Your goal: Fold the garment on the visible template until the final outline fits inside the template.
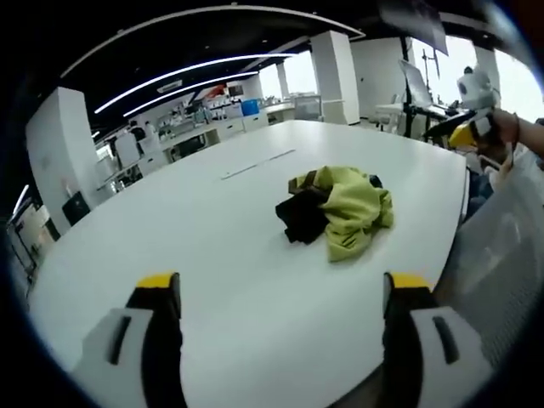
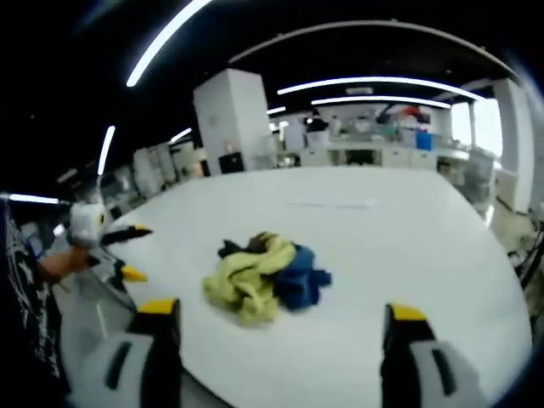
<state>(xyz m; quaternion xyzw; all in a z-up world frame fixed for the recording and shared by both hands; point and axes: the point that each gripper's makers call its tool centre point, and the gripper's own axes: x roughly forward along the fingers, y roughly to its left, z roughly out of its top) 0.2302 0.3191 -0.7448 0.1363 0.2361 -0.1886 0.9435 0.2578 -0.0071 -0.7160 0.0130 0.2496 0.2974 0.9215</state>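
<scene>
Garment (image 1: 338,212), crumpled yellow, dark and blue, lies mid-desk (image 1: 212,255) with nothing between it and your left claw (image 1: 280,293) or right claw (image 2: 278,319), both open and apart from it.

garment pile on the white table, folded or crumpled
Crumpled: the garment pile sits bunched in a lumpy heap of yellow-green and dark cloth on the table, no flat folds.

White table (image 1: 255,255); white pillar (image 2: 234,119); ceiling light strips (image 1: 195,72); background workbenches (image 2: 374,153).
</scene>
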